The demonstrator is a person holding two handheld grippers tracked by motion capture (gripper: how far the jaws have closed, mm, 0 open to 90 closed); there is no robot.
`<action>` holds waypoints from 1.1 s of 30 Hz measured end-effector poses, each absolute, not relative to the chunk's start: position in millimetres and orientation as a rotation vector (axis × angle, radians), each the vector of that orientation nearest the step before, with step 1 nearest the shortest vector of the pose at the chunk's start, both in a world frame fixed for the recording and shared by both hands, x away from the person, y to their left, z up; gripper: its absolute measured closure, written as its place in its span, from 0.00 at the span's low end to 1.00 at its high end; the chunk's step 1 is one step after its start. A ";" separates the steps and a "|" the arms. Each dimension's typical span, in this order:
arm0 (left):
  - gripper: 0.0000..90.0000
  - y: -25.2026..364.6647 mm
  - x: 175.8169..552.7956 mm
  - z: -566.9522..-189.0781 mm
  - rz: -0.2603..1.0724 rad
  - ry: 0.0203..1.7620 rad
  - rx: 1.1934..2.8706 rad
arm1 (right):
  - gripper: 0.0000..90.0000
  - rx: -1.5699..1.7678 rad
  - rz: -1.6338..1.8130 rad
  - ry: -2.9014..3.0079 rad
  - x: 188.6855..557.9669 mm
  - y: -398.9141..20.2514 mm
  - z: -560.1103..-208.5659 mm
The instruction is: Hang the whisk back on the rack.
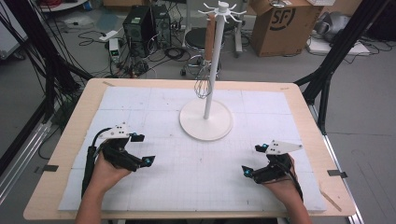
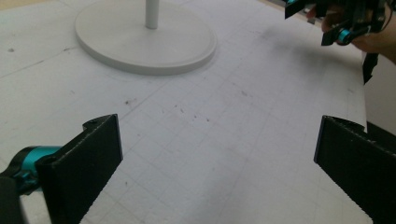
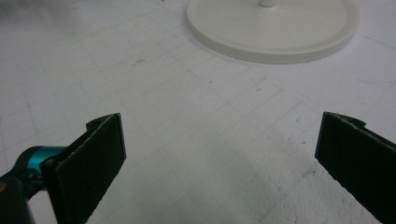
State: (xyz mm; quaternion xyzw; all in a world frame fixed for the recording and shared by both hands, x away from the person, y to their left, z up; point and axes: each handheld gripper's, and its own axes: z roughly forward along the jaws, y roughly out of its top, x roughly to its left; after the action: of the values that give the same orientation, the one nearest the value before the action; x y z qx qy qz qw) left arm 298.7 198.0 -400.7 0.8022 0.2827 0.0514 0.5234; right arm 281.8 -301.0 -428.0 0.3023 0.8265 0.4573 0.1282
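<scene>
Whisk (image 1: pixel 204 70) hanging on stand (image 1: pixel 207 119): light, springy wires (grasp the stiff wooden handle); left gripper (image 1: pixel 140 149) and right gripper (image 1: pixel 253 159) spread, empty.

Stand (image 1: pixel 206 119) mid-table, whisk (image 1: pixel 202 83) hanging on it

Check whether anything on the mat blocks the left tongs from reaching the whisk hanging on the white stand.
Nothing visible does. The left tongs stand open over bare white mat. The whisk hangs beside the stand's pole, above its round base.
</scene>
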 end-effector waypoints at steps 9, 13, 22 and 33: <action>0.02 199.2 298.6 -402.1 0.160 0.635 1.930 | 0.01 0.914 1.327 2.396 278.8 -304.5 -431.6; 0.02 198.4 299.1 -403.4 0.156 0.639 1.935 | 0.01 0.914 1.318 2.399 277.5 -305.2 -432.6; 0.02 201.9 294.1 -405.8 0.153 0.645 1.931 | 0.01 0.910 1.326 2.393 280.4 -305.0 -432.4; 0.02 206.9 290.7 -409.3 0.156 0.651 1.918 | 0.01 0.915 1.316 2.401 282.1 -301.6 -432.5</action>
State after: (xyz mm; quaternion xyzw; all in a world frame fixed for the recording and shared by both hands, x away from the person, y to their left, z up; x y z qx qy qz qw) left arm 290.7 206.9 -409.3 0.8024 0.2725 0.0654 0.5270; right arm 282.1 -301.6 -432.5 0.3143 0.8251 0.4521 0.1269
